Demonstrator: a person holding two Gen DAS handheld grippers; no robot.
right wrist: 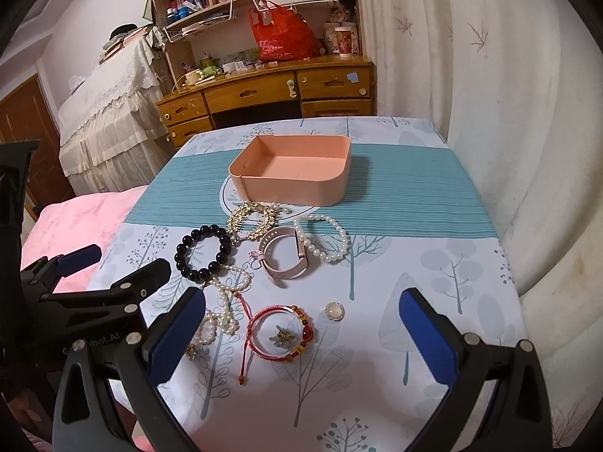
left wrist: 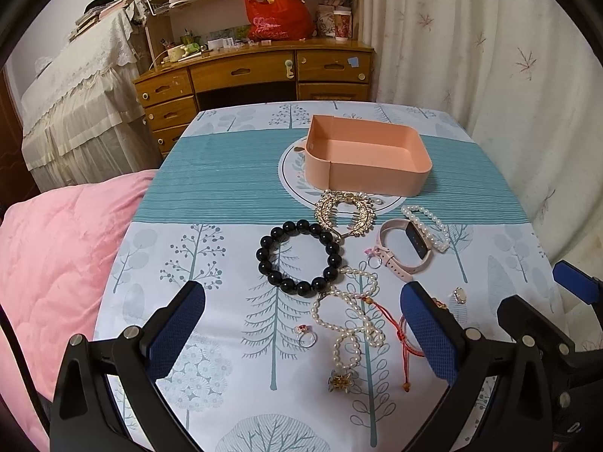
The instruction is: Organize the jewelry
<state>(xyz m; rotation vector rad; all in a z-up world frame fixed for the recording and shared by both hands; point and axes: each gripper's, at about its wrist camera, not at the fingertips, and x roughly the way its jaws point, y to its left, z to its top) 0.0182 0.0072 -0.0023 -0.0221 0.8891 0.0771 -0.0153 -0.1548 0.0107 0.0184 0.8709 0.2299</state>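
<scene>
While hovering low over the near edge of the tree-printed cloth-covered surface (left wrist: 211,196), spread wide and gripping nothing: left gripper (left wrist: 301,329), blue-padded fingers (left wrist: 177,324) flanking a long white pearl necklace (left wrist: 346,312) and a small silver ring with a red stone (left wrist: 306,335). Likewise gaping and empty: right gripper (right wrist: 301,333), its blue pads (right wrist: 427,333) either side of a red cord bracelet with amber and red beads (right wrist: 280,333), a tiny gold charm (right wrist: 282,336) lying inside that loop.

Standing empty toward the far edge, on the teal striped band: peach-pink rectangular plastic tray (left wrist: 367,158). Touching its near wall: gold leaf-shaped hair comb (left wrist: 345,211). Just left of the comb, nearer the middle: black glossy bead bracelet (left wrist: 299,256). To the right of the comb: pale pink smart-band watch with dark screen (left wrist: 405,243), overlapped by a white pearl bracelet (left wrist: 426,226). Near the right edge, apart from the rest: round white-stone ring with a sparkly rim (right wrist: 334,312). At the necklace's near end: gold flower clasp (left wrist: 340,380).
</scene>
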